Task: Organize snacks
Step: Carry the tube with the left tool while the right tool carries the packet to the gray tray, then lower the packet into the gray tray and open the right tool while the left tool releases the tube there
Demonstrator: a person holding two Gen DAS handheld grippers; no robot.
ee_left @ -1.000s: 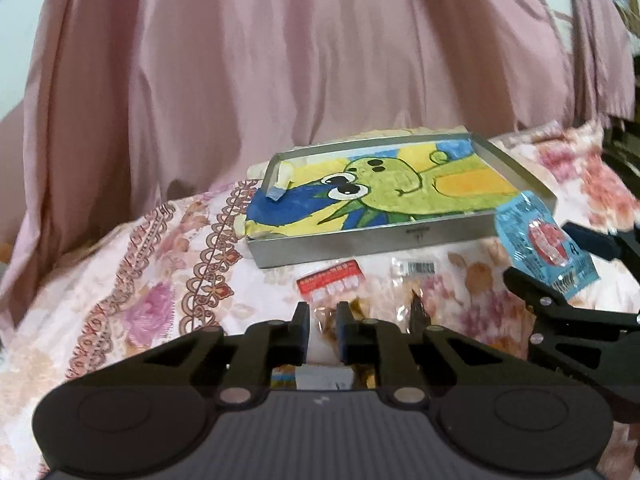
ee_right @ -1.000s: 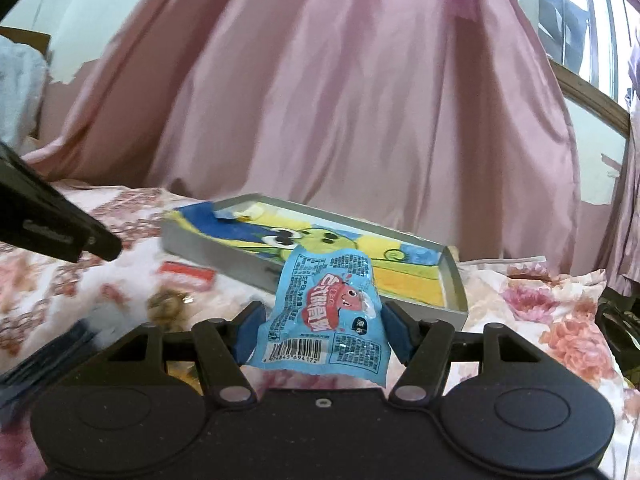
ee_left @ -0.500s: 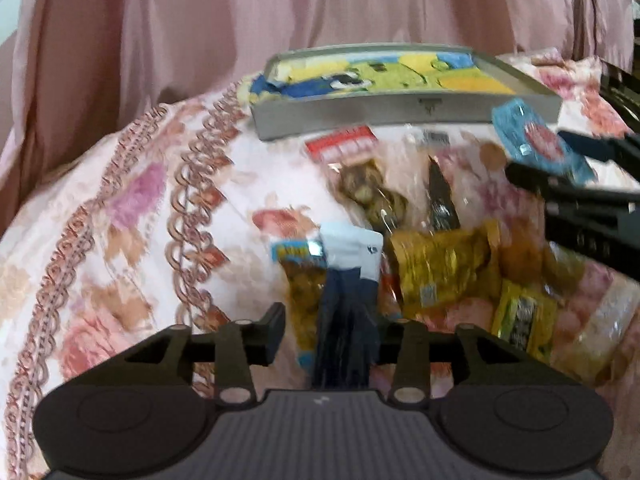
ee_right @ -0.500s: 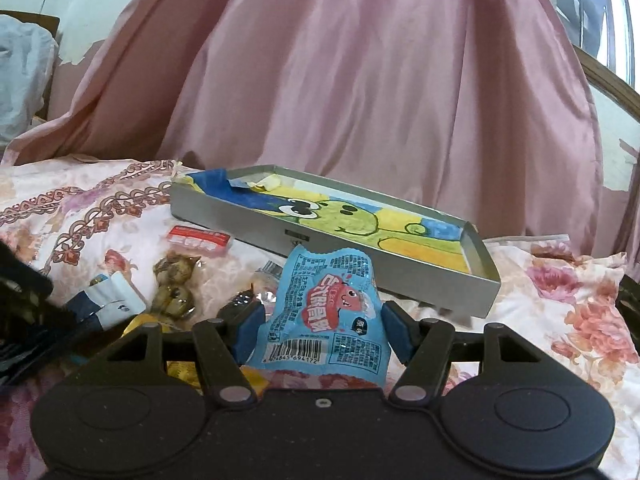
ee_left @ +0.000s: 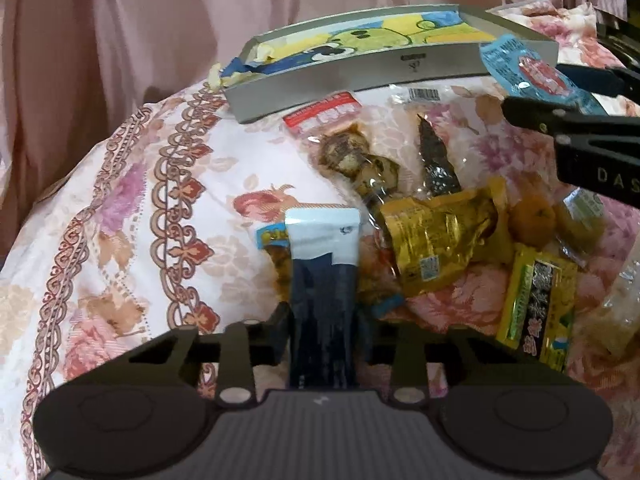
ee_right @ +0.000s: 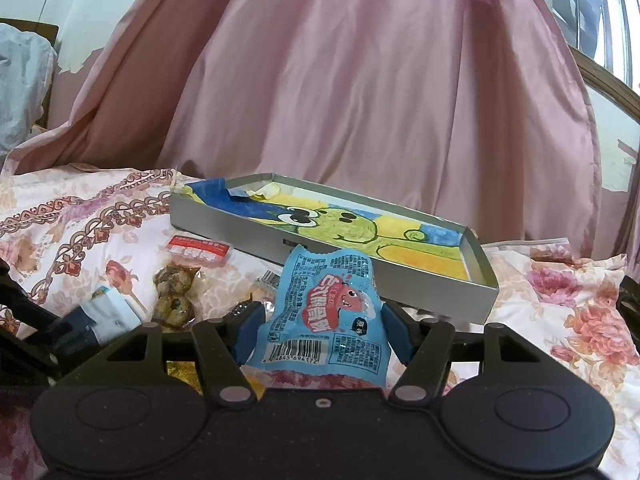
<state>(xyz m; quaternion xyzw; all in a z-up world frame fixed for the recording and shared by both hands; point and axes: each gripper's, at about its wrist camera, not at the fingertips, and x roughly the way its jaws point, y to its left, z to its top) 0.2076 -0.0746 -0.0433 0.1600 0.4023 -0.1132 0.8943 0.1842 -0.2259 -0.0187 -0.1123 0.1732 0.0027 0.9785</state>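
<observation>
A: What did the left gripper [ee_left: 323, 330] have?

B: A dark blue packet [ee_left: 323, 280] with a white top stood between its fingers [ee_left: 280, 334]. The jaws were closing in on it, and both fingers lay right against its sides. The packet pointed away from the camera, over the floral sheet [ee_left: 120, 220].

A: And the right gripper [ee_right: 322, 332]?

B: It was clamped on a light blue packet [ee_right: 326, 312], about half open, with a finger at each edge. The packet stood upright, barcode at the bottom, a red cartoon figure in the middle. From the left wrist view the same packet [ee_left: 532, 74] showed at the upper right, held in front of the tray's near wall.

A: Where was the tray?

B: The grey tray [ee_right: 224, 216] sat on the sheet, in front of the pink curtain [ee_right: 360, 100]. A green cartoon drawing [ee_right: 344, 228] lined its bottom. I saw no snacks inside it.

A: The rest of the snacks?

B: Loose on the sheet, nearer than the tray. A red-labelled clear pack [ee_left: 324, 114] lay just beside the tray wall. Nearer in were a gold pouch [ee_left: 440, 240], a yellow packet [ee_left: 538, 304] and a small orange fruit [ee_left: 534, 220]. The gold pouch was just right of the dark blue packet.
</observation>
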